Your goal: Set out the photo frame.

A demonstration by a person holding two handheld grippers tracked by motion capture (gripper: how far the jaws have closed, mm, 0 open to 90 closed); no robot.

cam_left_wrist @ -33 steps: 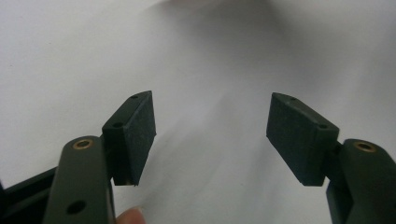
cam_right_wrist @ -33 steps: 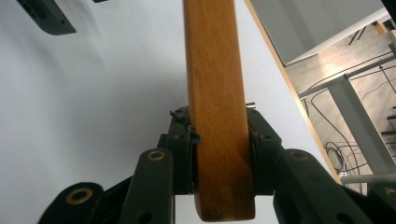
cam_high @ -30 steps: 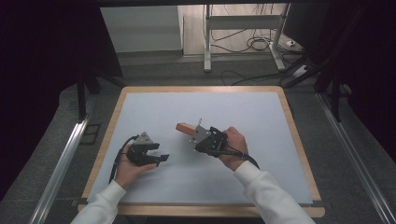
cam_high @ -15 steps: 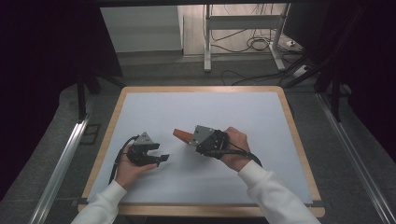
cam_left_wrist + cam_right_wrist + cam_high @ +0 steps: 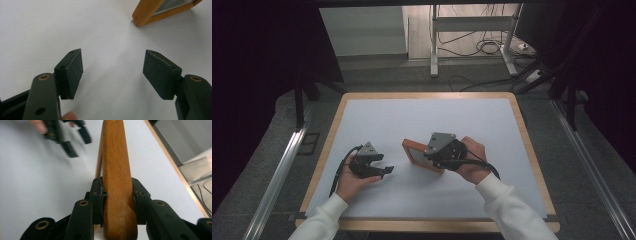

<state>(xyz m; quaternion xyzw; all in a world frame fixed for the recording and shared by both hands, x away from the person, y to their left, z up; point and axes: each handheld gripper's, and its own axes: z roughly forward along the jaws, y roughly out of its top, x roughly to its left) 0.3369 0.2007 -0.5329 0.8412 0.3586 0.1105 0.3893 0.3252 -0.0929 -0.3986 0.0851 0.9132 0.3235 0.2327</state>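
Observation:
A wooden picture frame (image 5: 414, 152) stands on edge on the white table top (image 5: 462, 120), a little right of centre. My right gripper (image 5: 432, 157) is shut on it from the right. In the right gripper view its pads (image 5: 98, 195) press both sides of the wooden frame edge (image 5: 116, 167). To the left, my left gripper (image 5: 387, 171) rests low over the table with jaws wide open and nothing between them. The left gripper view shows its open jaws (image 5: 112, 72) over bare white surface, with a corner of the frame (image 5: 147, 11) beyond. The left gripper (image 5: 75, 138) appears blurred past the frame.
The table has a wooden rim (image 5: 530, 150). Metal rails run along the floor at the left (image 5: 277, 175) and right (image 5: 592, 170). Beyond the far edge are a desk leg (image 5: 433, 45) and cables (image 5: 487, 47) on the floor.
The right gripper has risen slightly and turned the frame, so more of its face shows from above. The left gripper has stayed in place.

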